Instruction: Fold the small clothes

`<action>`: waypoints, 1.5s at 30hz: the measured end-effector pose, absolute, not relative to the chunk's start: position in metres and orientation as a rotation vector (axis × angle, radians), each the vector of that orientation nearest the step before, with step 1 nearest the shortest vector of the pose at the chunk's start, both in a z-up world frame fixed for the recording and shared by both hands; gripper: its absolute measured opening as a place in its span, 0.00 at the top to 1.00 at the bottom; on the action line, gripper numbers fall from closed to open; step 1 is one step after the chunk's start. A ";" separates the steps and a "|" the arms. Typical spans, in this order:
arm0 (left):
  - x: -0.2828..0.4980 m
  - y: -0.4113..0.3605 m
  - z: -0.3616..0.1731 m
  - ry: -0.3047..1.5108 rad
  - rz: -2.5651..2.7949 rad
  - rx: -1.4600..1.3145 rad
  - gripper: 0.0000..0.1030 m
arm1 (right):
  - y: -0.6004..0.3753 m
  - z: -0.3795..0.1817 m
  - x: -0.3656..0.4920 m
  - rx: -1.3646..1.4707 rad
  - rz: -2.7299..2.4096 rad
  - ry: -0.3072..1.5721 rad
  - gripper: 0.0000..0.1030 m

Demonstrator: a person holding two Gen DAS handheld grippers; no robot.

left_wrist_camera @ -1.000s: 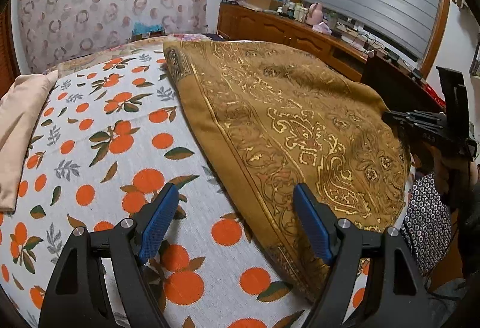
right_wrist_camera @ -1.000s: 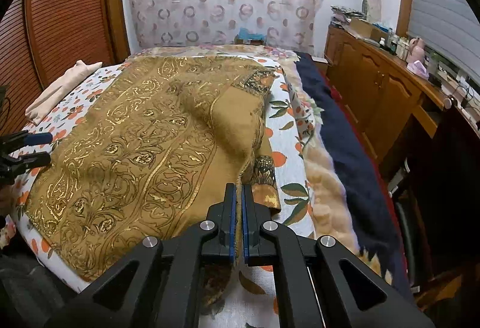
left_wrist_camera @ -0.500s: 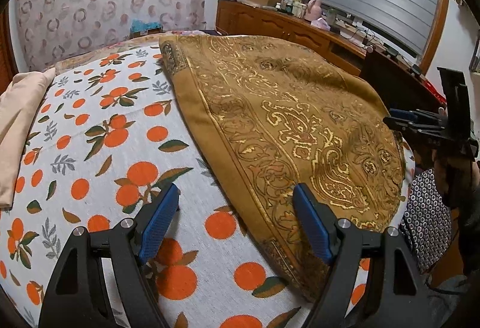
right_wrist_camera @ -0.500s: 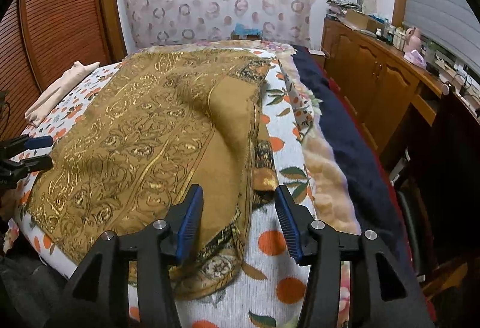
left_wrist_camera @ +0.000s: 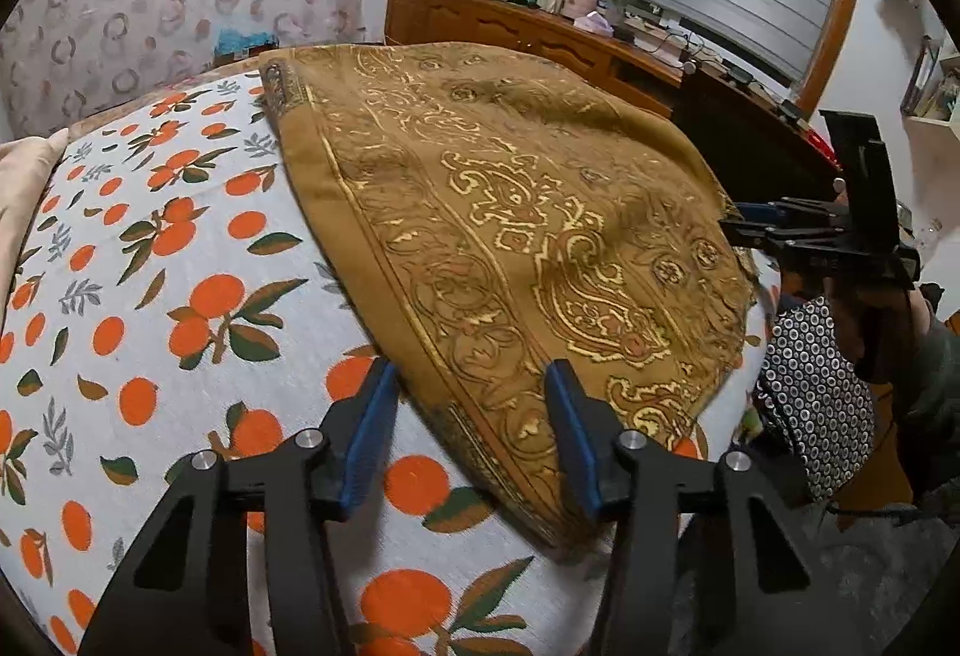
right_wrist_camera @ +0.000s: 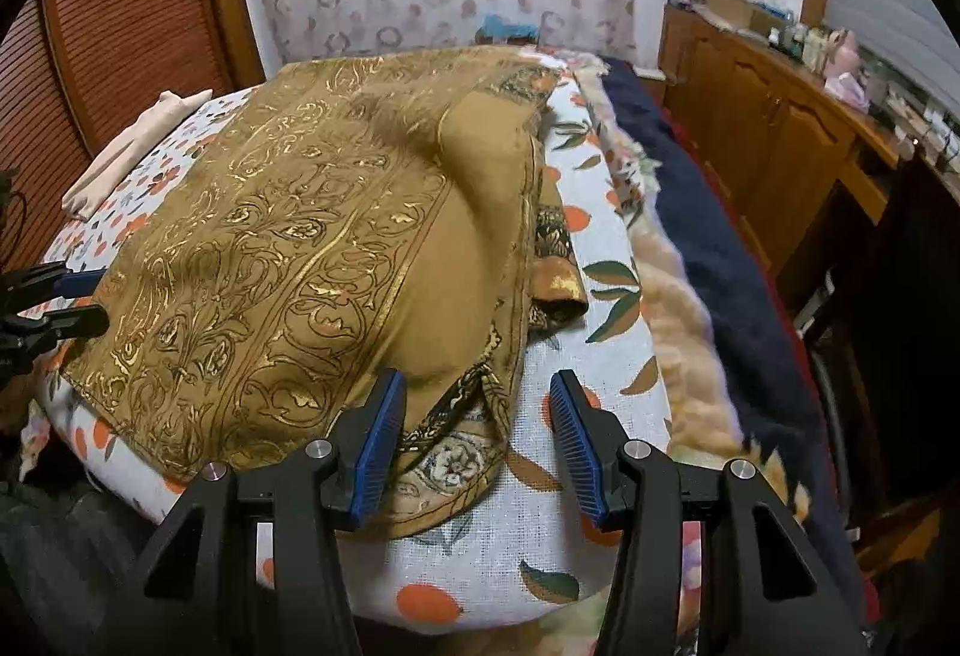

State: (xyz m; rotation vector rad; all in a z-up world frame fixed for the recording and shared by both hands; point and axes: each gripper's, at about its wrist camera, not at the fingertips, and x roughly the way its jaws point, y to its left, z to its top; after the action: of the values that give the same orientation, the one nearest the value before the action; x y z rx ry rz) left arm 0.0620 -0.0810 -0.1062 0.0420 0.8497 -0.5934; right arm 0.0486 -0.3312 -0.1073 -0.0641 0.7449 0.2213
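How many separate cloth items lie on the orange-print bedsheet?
2: the gold-patterned brown cloth spread across the middle, and a folded beige cloth at the far left edge. Others may be hidden.

Gold-patterned brown cloth (left_wrist_camera: pixel 528 236); orange-printed white sheet (left_wrist_camera: pixel 150 296).

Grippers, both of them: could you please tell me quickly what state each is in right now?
Left gripper: open, holding nothing.
Right gripper: open, holding nothing.

Bare bedsheet (left_wrist_camera: pixel 180 296) lies left of the gold cloth (left_wrist_camera: pixel 510 236); a wooden cabinet (right_wrist_camera: pixel 780 140) borders the bed's right.
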 end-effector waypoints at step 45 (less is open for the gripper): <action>0.289 -0.070 -0.039 0.755 -0.496 -0.134 0.97 | -0.314 0.048 0.251 -0.123 0.233 0.510 0.47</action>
State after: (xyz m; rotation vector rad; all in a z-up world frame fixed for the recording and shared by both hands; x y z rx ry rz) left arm 0.2894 -0.0696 -0.0388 -0.1345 0.7545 -0.4962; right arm 0.2513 -0.3137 0.0480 -0.1229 0.5095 0.2333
